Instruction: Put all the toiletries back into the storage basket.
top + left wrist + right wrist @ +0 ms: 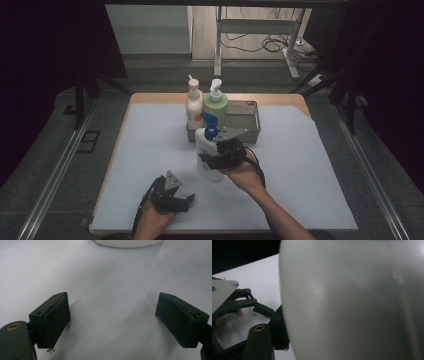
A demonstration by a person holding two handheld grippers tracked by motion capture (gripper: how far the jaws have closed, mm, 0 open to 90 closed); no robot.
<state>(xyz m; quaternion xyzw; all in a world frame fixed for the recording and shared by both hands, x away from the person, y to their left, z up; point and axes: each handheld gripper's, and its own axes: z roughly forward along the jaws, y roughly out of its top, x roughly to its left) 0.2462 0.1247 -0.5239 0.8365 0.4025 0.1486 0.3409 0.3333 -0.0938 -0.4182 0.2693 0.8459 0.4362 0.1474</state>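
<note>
A white bottle [206, 150] with a blue pump head [210, 124] stands upright on the white sheet at the table's middle. My right gripper [211, 160] reaches it from the right, and the hand holds it level. In the right gripper view the bottle's wall [352, 300] is very close; one black finger [279, 332] lies against its side and the other is hidden behind it. My left gripper [189, 200] rests low near the front edge, left of the bottle, open with bare sheet between its fingers [112, 320]. The bottle's base [127, 242] shows ahead of it.
A metal tray [250, 125] sits behind the white bottle. A cream pump bottle [194, 102] and a green pump bottle [216, 102] stand at its left end. The white sheet [305, 175] covers most of the wooden table.
</note>
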